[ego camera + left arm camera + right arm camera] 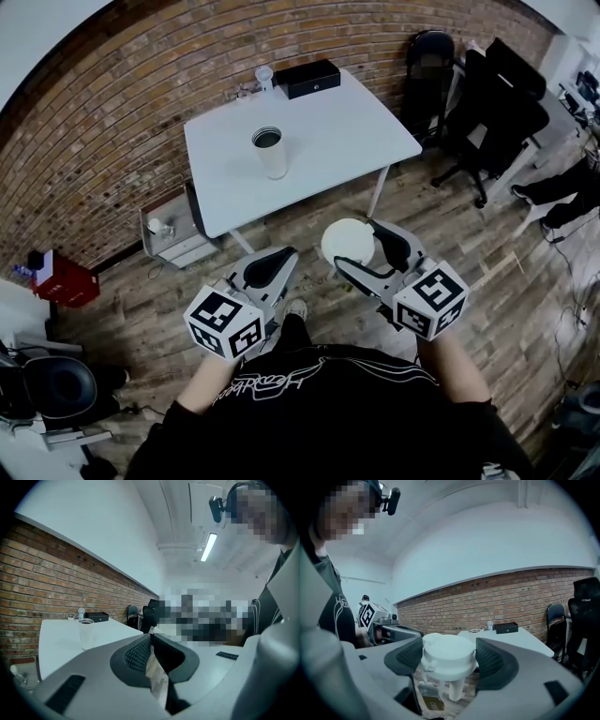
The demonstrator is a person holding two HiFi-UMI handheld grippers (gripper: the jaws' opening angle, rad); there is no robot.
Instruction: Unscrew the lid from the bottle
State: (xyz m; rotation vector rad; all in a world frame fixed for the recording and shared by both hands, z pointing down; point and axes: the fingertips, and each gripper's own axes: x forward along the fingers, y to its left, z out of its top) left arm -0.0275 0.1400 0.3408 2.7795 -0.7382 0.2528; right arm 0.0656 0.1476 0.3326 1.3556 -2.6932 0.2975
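While the bottle [270, 153] stands upright and open-topped near the middle of the white bench [356, 122], its white lid [449, 656] is well away from it, held over the wooden floor [141, 309] in front of the person. The right gripper [361, 248] has its fingers [494, 660] spread wide and pinching the lid's round rim from both sides, top upward, with a short tube hanging beneath. The left gripper [151, 641] has its fingers [138, 653] pressed together on nothing. A black box [307, 78] sits at the bench's far edge.

The unscrewing looks done, so the step in hand is likely parking the lid. To do it well: hold the pinch even and the lid level so it cannot slip out sideways, bring it over a bare part of the bench beside the bottle, mind the hanging tube on landing, and release only once it rests. Steer clear of the open bottle, which would tip easily
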